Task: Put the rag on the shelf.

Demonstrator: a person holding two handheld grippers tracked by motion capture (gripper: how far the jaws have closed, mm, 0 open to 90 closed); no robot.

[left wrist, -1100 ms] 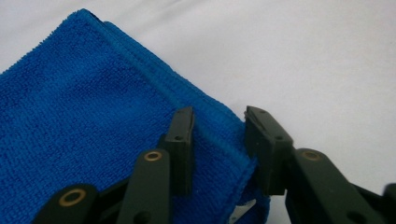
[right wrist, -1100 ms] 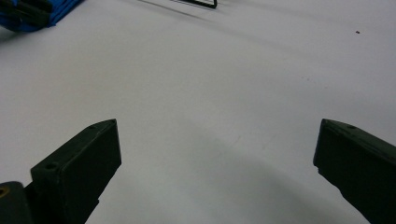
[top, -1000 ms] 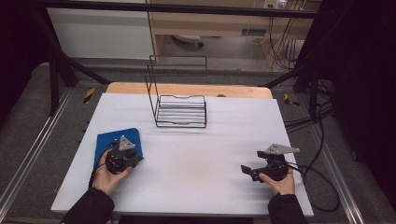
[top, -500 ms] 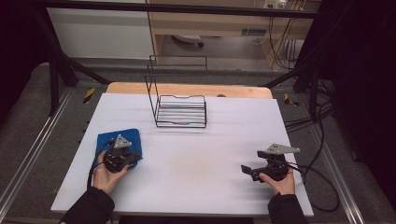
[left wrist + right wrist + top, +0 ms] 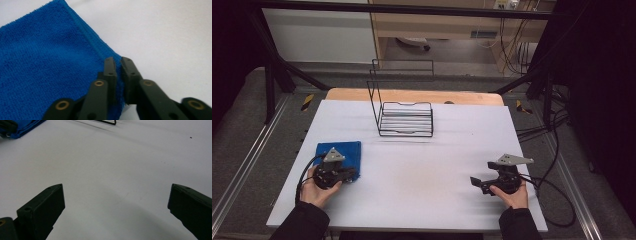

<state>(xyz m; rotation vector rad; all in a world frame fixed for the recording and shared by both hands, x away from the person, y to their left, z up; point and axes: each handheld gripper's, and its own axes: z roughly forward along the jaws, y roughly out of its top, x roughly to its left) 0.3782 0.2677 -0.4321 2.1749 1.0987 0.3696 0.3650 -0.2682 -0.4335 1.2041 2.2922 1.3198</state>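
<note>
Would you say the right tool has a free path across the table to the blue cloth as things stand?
Probably yes. The right tool is open and empty, facing left, with bare white table between it and the blue cloth. The left tool pinches the cloth's near corner, so that corner is taken.

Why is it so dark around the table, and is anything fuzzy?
High view: light falls on the white table, while the room around stays dim. Left gripper view: the blue cloth looks sharp. Right gripper view: the close jaws are soft-edged, with a faint shadow between them.
</note>
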